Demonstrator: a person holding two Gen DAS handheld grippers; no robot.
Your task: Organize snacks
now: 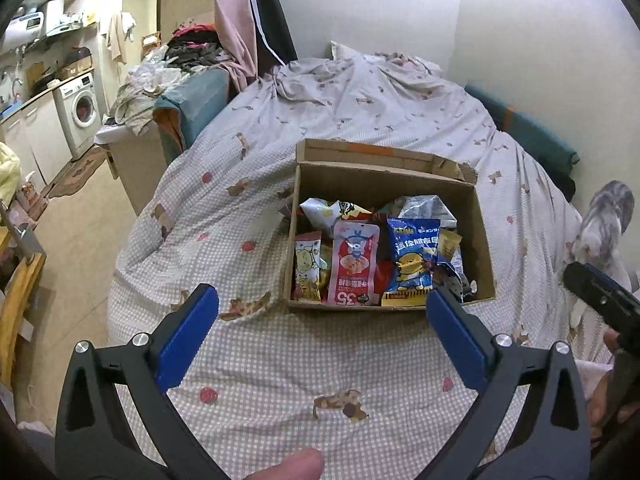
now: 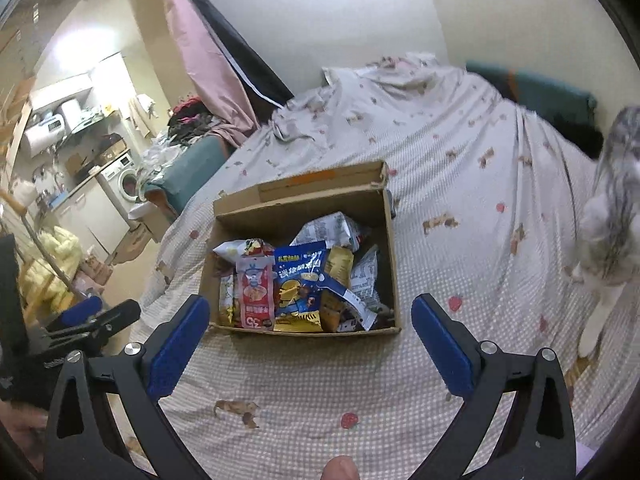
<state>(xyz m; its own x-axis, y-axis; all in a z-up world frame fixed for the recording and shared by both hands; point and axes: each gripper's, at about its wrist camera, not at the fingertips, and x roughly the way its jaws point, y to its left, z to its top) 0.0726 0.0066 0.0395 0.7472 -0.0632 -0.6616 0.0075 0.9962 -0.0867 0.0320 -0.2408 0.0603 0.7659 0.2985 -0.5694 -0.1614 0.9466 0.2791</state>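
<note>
Cardboard box [image 1: 476, 240] of snack packets [image 1: 354, 264] set on bed [image 1: 248, 360] | left hand-held gripper [image 1: 322, 300] and right hand-held gripper [image 2: 310, 312] held before box, both spread wide, empty, presumably for reaching in

A bed [image 1: 360, 92] under a checked, teddy-print cover fills the view. A cardboard box [image 1: 482, 240] of snack packets sits directly on it at centre. At three o'clock, a grey-and-white cat [image 2: 608, 240] stands on the cover.
</note>
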